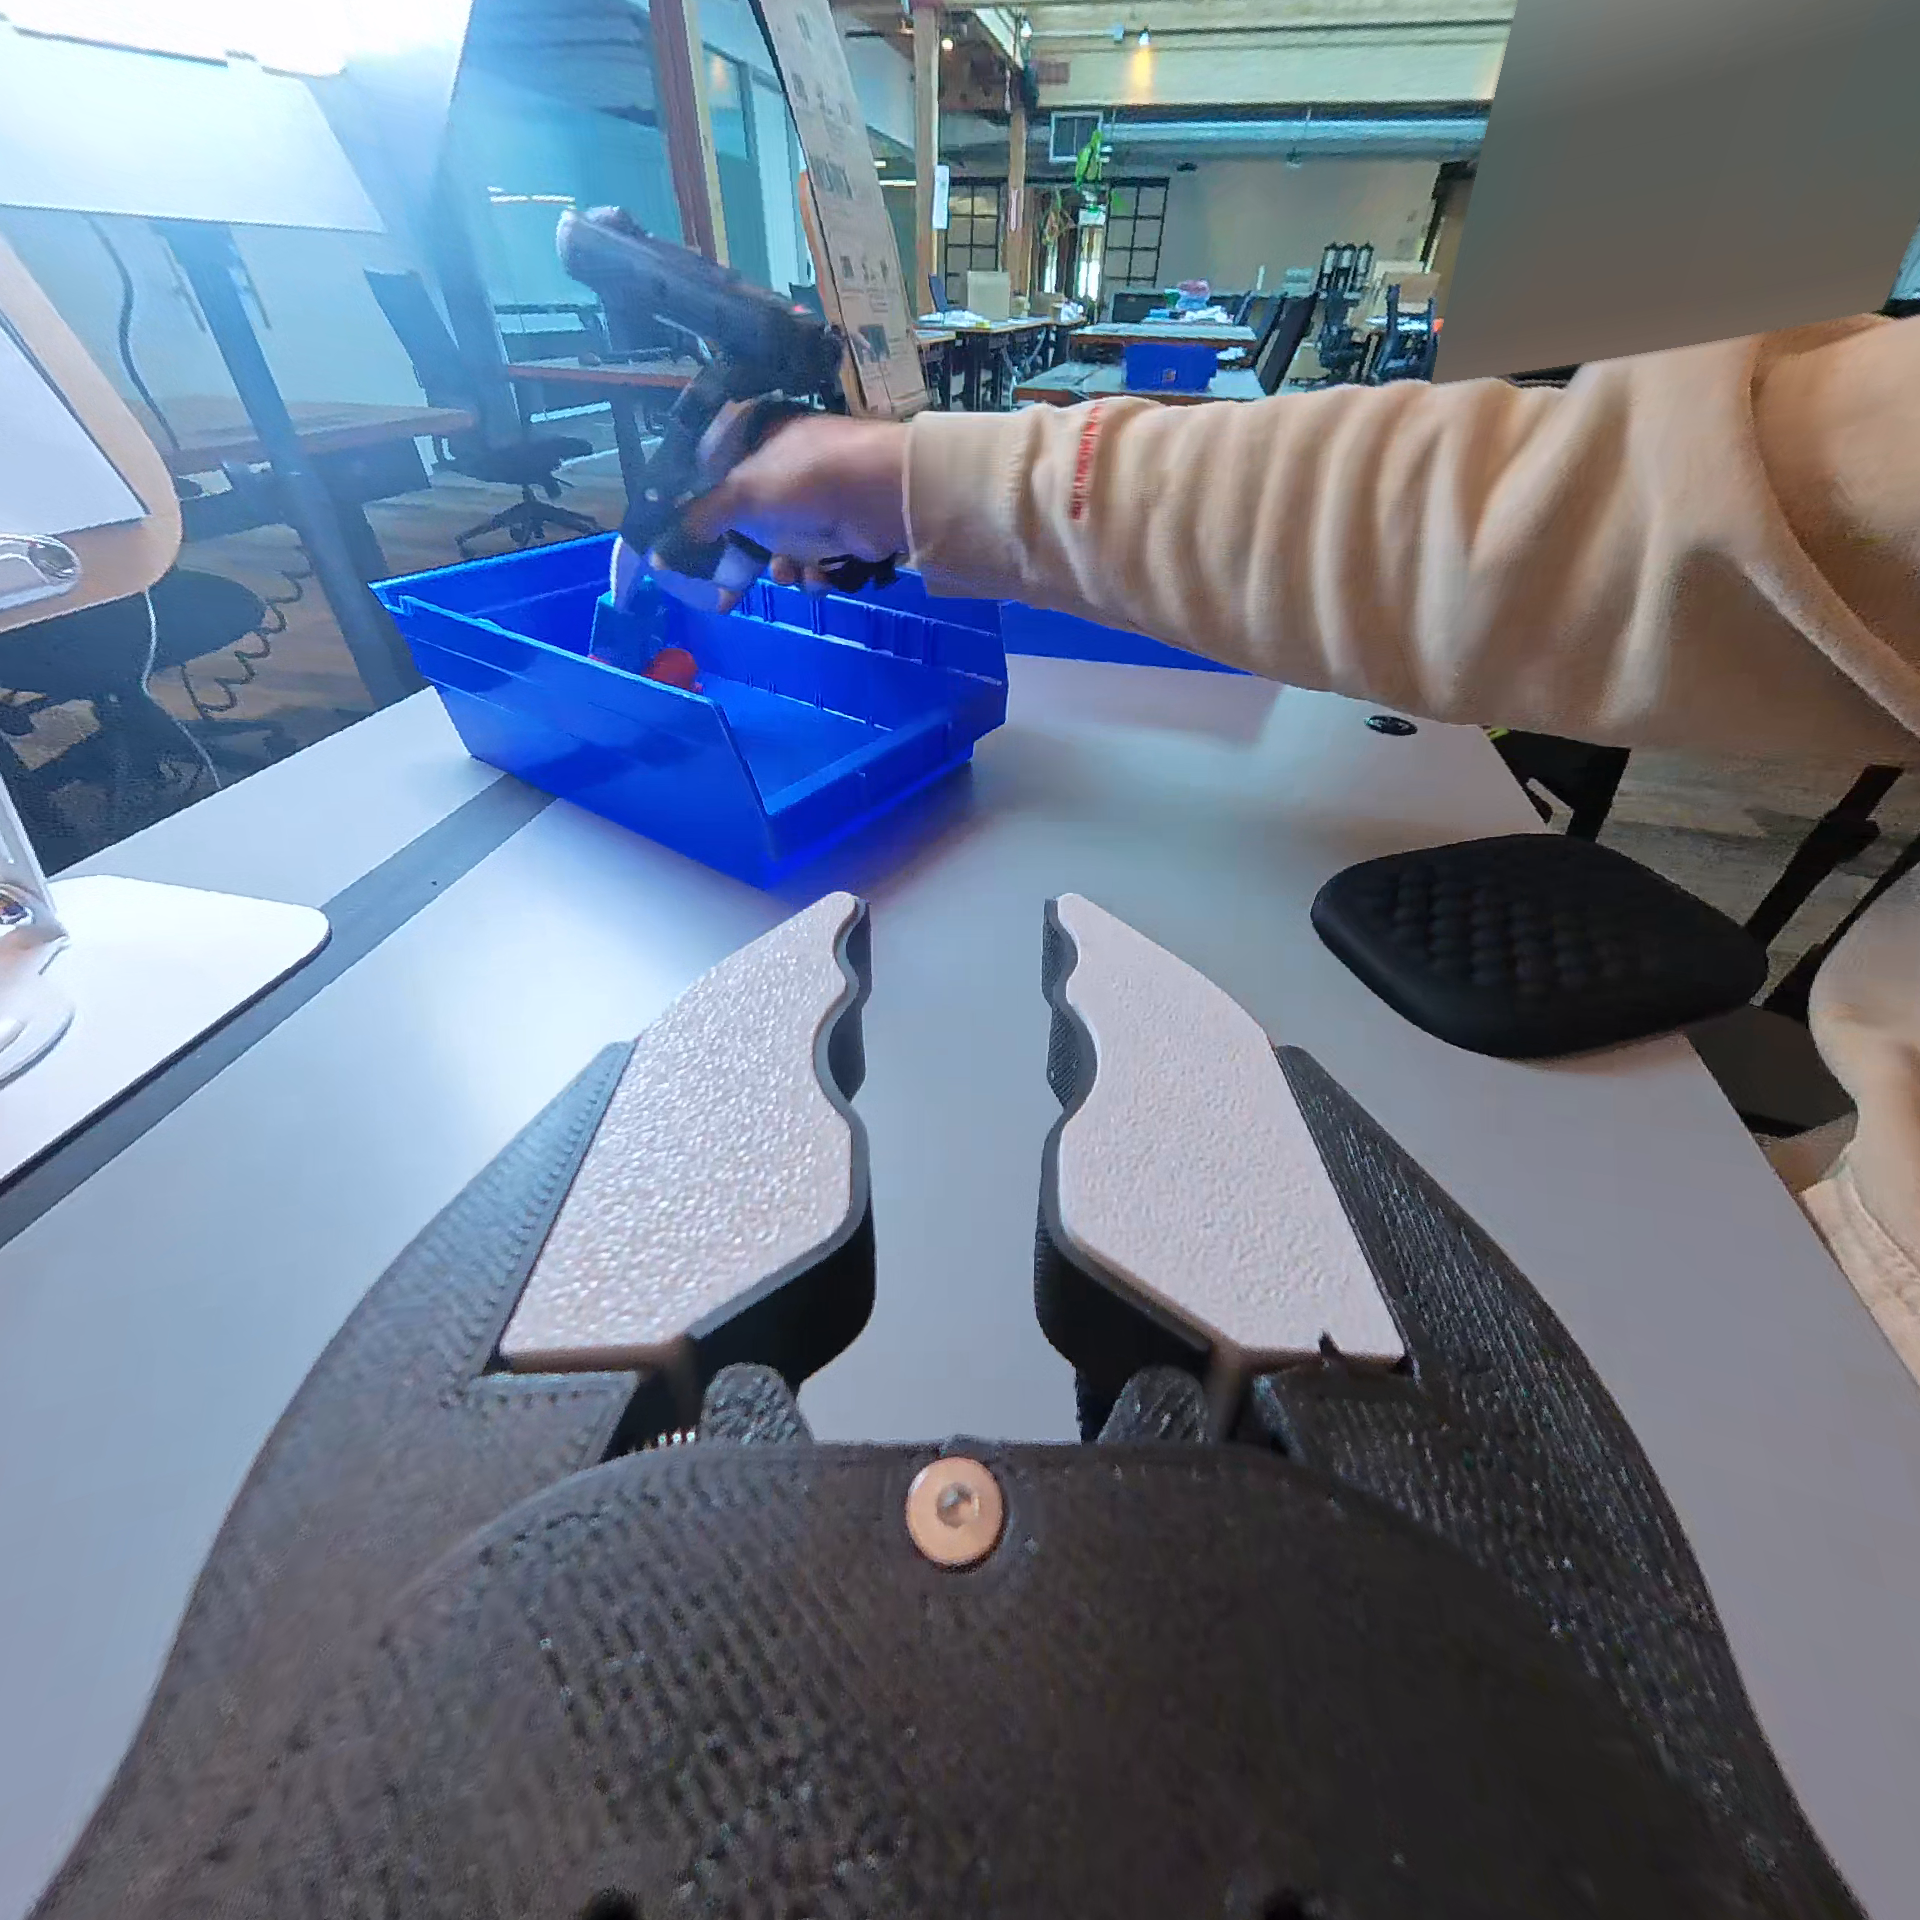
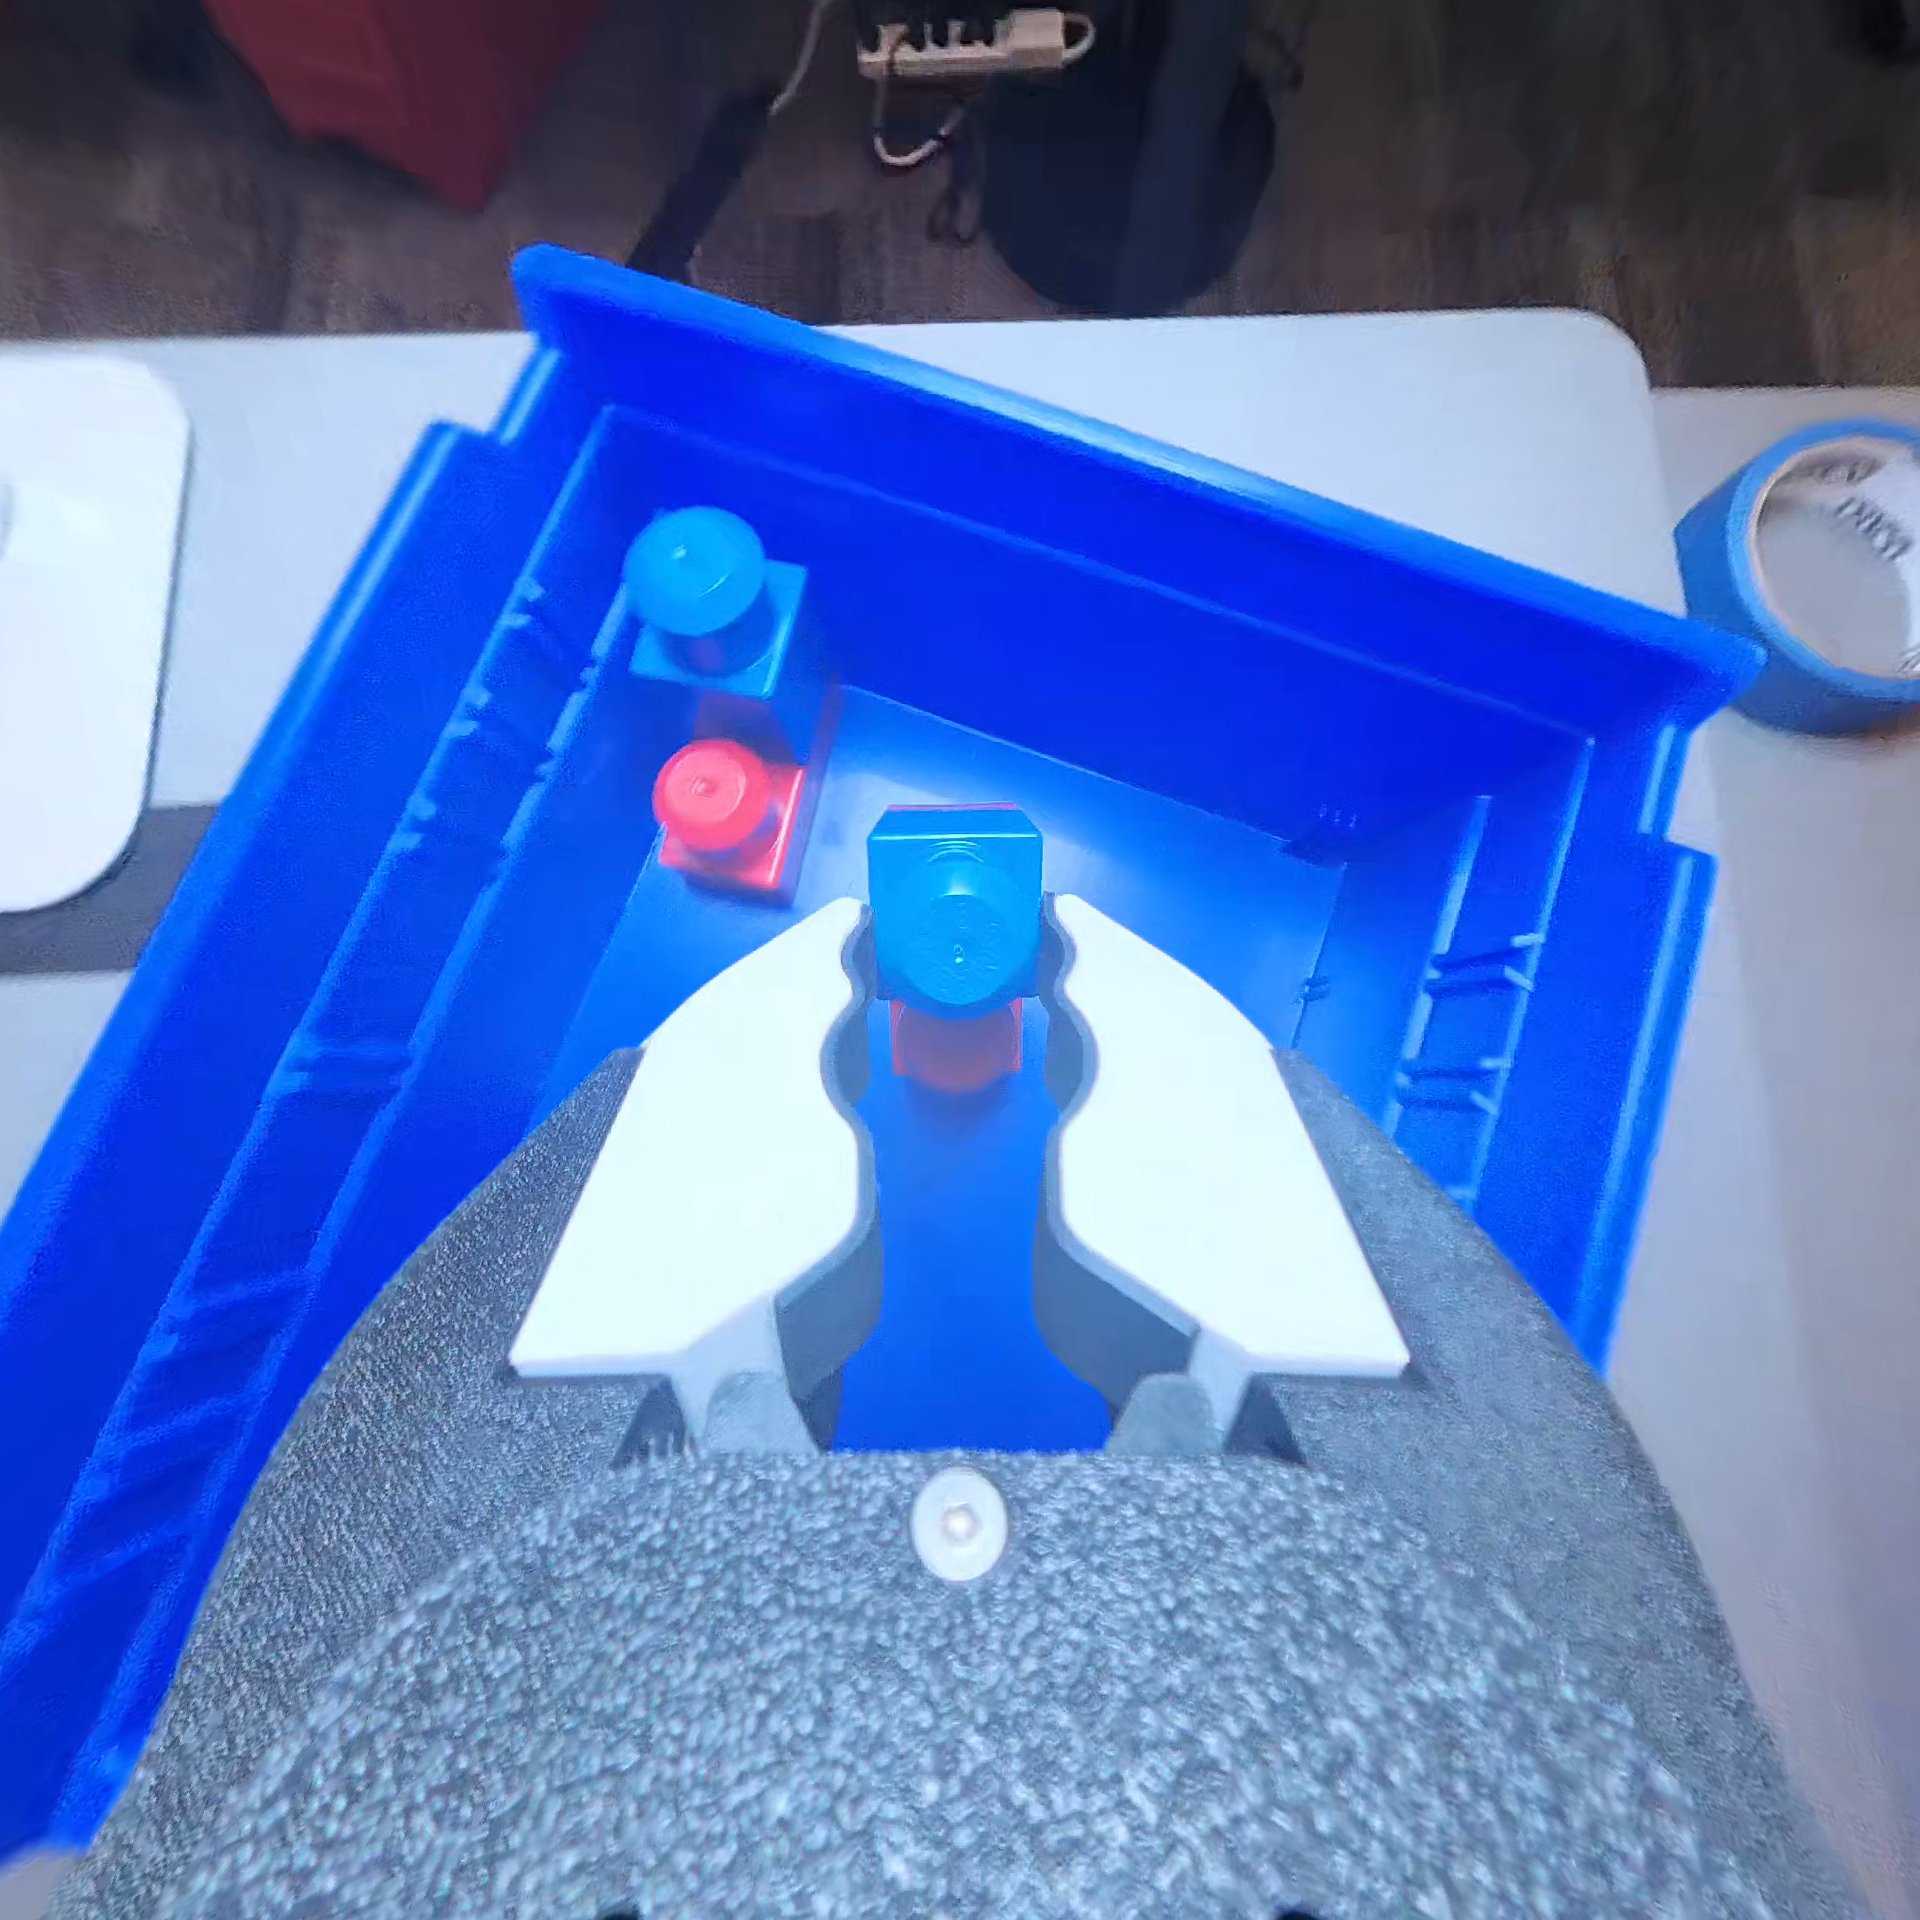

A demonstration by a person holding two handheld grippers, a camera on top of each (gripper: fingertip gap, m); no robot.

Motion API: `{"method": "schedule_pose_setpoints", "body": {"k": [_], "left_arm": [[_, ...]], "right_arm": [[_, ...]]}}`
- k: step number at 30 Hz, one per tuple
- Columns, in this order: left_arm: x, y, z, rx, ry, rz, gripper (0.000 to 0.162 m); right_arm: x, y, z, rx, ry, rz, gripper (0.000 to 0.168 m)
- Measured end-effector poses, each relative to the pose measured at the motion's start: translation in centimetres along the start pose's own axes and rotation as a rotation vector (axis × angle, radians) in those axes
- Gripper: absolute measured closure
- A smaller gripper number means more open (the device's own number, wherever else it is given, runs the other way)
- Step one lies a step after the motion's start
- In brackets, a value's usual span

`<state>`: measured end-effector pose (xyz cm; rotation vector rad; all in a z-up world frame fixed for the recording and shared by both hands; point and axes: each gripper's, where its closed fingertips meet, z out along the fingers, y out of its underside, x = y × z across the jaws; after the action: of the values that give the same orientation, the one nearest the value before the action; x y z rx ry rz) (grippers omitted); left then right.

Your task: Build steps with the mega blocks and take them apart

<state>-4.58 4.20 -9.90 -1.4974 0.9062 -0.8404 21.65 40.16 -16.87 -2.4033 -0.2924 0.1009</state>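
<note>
A blue bin [image 1: 582,738] stands on the grey table [image 1: 1143,831]. In the right wrist view the bin [image 2: 1143,499] holds two small stacks. My right gripper [image 2: 954,925] is inside the bin, shut on a blue block [image 2: 951,904] that sits on a red block [image 2: 951,1049]. A second blue block [image 2: 701,582] sits on a red block [image 2: 727,810] in the bin's far left corner. My left gripper [image 1: 954,925] is open and empty, low over the table in front of the bin. The right gripper also shows in the left wrist view [image 1: 665,561], held by a hand in a cream sleeve.
A roll of blue tape [image 2: 1818,582] lies right of the bin. A white flat base [image 1: 156,977] sits at the table's left. A black padded armrest [image 1: 1538,945] is at the right edge. The sleeved arm [image 1: 1351,540] crosses above the table. The tips of one gripper are about 45 cm away from the tips of the other.
</note>
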Motion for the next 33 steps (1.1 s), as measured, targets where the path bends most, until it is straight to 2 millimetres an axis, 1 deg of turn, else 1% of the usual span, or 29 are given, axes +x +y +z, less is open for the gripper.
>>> {"method": "schedule_pose_setpoints", "body": {"k": [1, 3, 5, 7, 10, 12, 14, 16, 18, 19, 21, 23, 26, 28, 29, 30, 31, 33], "left_arm": [[0.0, 0.2, 0.1, -0.008, 0.002, 0.002, 0.131], [-0.1, 0.7, 0.3, -0.022, 0.003, 0.0, 0.131], [-0.3, 1.2, 0.4, -0.032, 0.006, -0.017, 0.131], [-0.5, 1.8, 0.6, -0.046, 0.008, -0.033, 0.131], [-0.9, 2.5, 0.8, -0.067, 0.006, -0.044, 0.13], [-1.0, 2.5, 0.6, -0.073, -0.002, -0.041, 0.129], [-1.5, 2.1, 0.2, -0.07, -0.025, -0.023, 0.129], [-2.5, 1.2, -0.7, -0.076, -0.064, 0.005, 0.129], [-4.2, -0.4, -2.7, -0.079, -0.136, 0.031, 0.128], [-5.4, -1.3, -4.1, -0.09, -0.185, 0.04, 0.126], [-8.5, -2.6, -7.8, -0.141, -0.313, 0.051, 0.122], [-12.4, -3.3, -12.5, -0.224, -0.472, 0.043, 0.121], [-19.0, -2.7, -20.2, -0.429, -0.722, 0.04, 0.12], [-22.6, -1.2, -24.9, -0.598, -0.84, -0.011, 0.118], [-24.2, -0.1, -27.0, -0.684, -0.886, -0.048, 0.116], [-25.5, 0.9, -28.6, -0.752, -0.917, -0.084, 0.116], [-26.4, 2.0, -29.5, -0.787, -0.923, -0.137, 0.116], [-27.8, 4.2, -29.8, -0.8, -0.903, -0.278, 0.114]], "right_arm": [[0.3, -0.3, 1.1, 0.006, 0.009, 0.052, 0.138], [0.6, -1.2, 2.6, 0.031, 0.019, 0.144, 0.138], [-0.2, -2.3, 3.5, 0.051, -0.022, 0.216, 0.138], [-1.3, -3.7, 3.9, 0.102, -0.08, 0.266, 0.135], [-1.8, -5.5, 3.4, 0.194, -0.103, 0.271, 0.12], [-2.2, -6.4, 2.0, 0.261, -0.11, 0.221, 0.118], [-3.4, -7.4, -0.6, 0.361, -0.151, 0.155, 0.118], [-5.7, -7.9, -4.3, 0.47, -0.225, 0.077, 0.118], [-8.7, -7.1, -8.8, 0.562, -0.317, -0.018, 0.117], [-10.4, -6.2, -11.1, 0.597, -0.366, -0.067, 0.117], [-13.9, -3.0, -15.1, 0.624, -0.472, -0.157, 0.117], [-17.4, 1.4, -18.3, 0.6, -0.58, -0.233, 0.117], [-21.6, 8.5, -21.4, 0.529, -0.713, -0.318, 0.118], [-23.8, 12.5, -23.0, 0.49, -0.786, -0.346, 0.118], [-24.8, 14.1, -23.6, 0.476, -0.824, -0.346, 0.118], [-25.7, 15.6, -24.1, 0.458, -0.863, -0.341, 0.119], [-26.5, 16.9, -24.5, 0.444, -0.895, -0.336, 0.12], [-27.7, 18.5, -24.6, 0.454, -0.925, -0.337, 0.123]]}}
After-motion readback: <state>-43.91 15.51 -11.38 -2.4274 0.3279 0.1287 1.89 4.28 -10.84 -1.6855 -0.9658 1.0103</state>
